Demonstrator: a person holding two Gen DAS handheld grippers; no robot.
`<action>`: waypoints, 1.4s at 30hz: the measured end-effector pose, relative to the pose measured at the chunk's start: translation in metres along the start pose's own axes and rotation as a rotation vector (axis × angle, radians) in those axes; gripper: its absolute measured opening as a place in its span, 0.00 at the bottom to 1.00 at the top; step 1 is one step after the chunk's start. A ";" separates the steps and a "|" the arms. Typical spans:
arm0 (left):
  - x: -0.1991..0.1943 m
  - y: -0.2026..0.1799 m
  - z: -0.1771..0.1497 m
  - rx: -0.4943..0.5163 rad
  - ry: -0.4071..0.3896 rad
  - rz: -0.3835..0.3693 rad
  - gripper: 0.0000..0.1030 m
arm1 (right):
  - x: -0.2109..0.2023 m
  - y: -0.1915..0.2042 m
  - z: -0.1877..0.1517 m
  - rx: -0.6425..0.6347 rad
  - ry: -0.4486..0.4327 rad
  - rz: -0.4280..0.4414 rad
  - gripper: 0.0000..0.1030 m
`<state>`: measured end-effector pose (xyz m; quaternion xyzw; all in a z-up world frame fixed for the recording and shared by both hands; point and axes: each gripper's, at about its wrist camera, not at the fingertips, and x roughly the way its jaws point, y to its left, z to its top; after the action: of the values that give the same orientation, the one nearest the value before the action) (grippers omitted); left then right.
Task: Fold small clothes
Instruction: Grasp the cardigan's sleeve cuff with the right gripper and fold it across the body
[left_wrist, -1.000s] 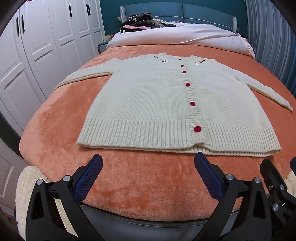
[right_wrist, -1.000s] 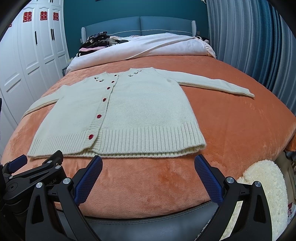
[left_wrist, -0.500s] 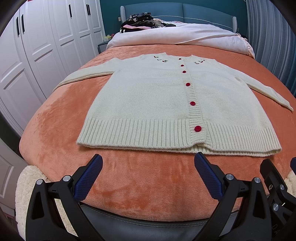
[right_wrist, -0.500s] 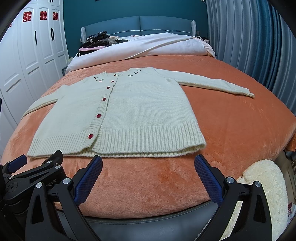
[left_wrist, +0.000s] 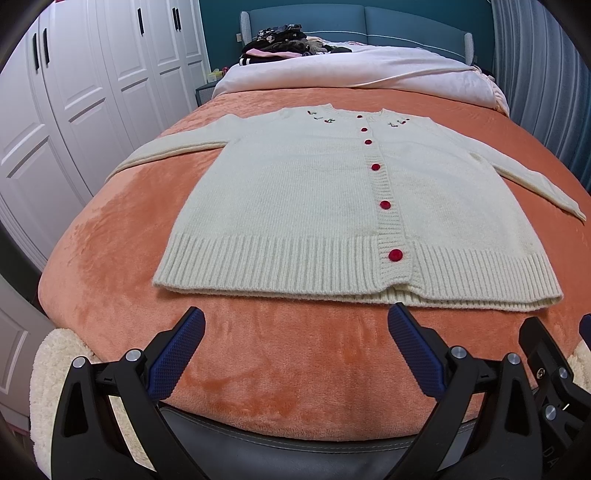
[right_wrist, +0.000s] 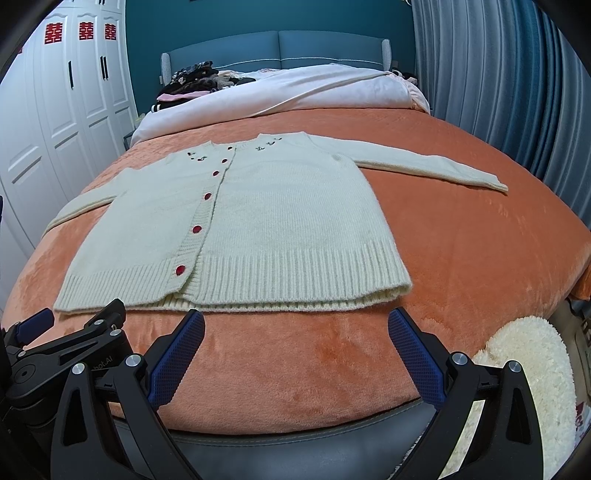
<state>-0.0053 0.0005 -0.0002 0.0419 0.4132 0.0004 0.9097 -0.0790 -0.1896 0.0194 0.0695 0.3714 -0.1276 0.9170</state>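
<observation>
Left wrist view: my left gripper (left_wrist: 295, 328) and right gripper (right_wrist: 295, 328) both spread wide (empty), near the flat cardigan (left_wrist: 332, 206) hem.

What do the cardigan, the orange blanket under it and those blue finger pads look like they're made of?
Cardigan: cream knitted yarn, likely wool or acrylic; ribbed hem and stitch rows show. Its red buttons look matte, maybe fabric-covered. Blanket: plush fleece, with a soft sheen and brush marks. Finger pads: probably textured rubber or plastic, with a fine grid pattern.
</observation>
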 end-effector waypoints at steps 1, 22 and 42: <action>0.000 0.000 0.000 0.001 0.000 0.000 0.94 | 0.000 0.000 0.000 0.000 0.000 -0.001 0.95; 0.008 0.002 -0.003 0.001 0.016 0.006 0.93 | 0.009 -0.002 -0.005 0.016 0.025 0.009 0.95; 0.040 0.015 0.048 -0.100 0.054 -0.068 0.95 | 0.104 -0.210 0.110 0.426 0.010 -0.023 0.95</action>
<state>0.0580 0.0135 0.0024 -0.0178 0.4383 -0.0089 0.8986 0.0059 -0.4337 0.0189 0.2583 0.3412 -0.2131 0.8783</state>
